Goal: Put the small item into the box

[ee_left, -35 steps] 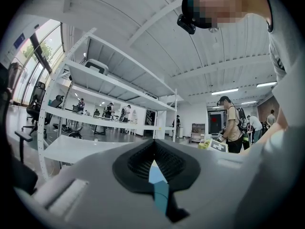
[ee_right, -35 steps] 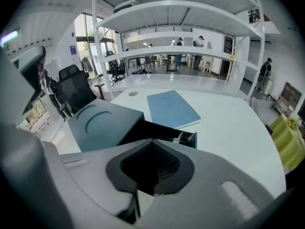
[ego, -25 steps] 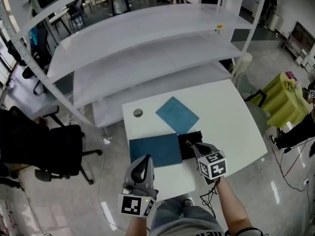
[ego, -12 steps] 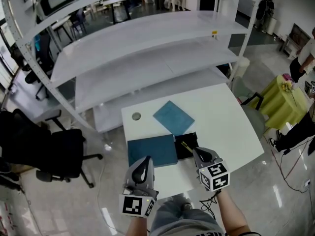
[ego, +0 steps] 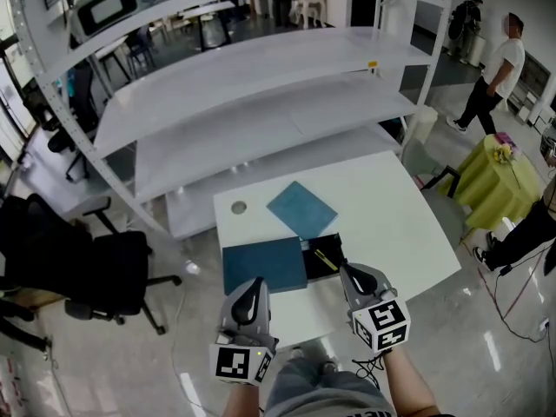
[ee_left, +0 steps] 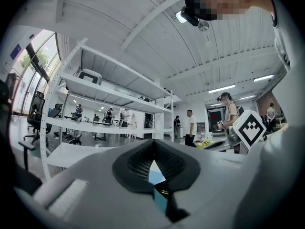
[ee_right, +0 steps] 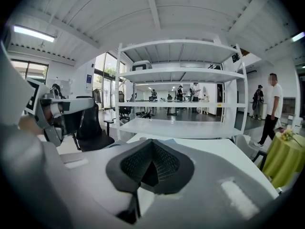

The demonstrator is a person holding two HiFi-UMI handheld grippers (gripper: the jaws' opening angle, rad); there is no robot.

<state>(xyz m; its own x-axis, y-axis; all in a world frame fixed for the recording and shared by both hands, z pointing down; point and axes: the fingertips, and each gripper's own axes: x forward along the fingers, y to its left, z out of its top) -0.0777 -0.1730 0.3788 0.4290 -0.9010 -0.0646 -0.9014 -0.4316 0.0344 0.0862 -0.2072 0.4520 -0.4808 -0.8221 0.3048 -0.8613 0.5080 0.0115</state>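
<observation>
— Where's the small item [ego: 326, 257]?
— Slim and yellow, lying in the black box [ego: 337, 241] on the worktop [ego: 391, 207], at eleven o'clock from my right gripper [ego: 347, 272].
— Your fingers?
— Pressed together and empty, on the left gripper [ego: 254, 283] too. Placing looks done; next I'd just draw clear.

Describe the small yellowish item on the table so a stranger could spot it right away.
On the white table below the shelving, a black tray sits beside a dark teal box, ahead of the right gripper. The item is the thin yellowish stick lying on that tray, the only light thing on it.
</observation>
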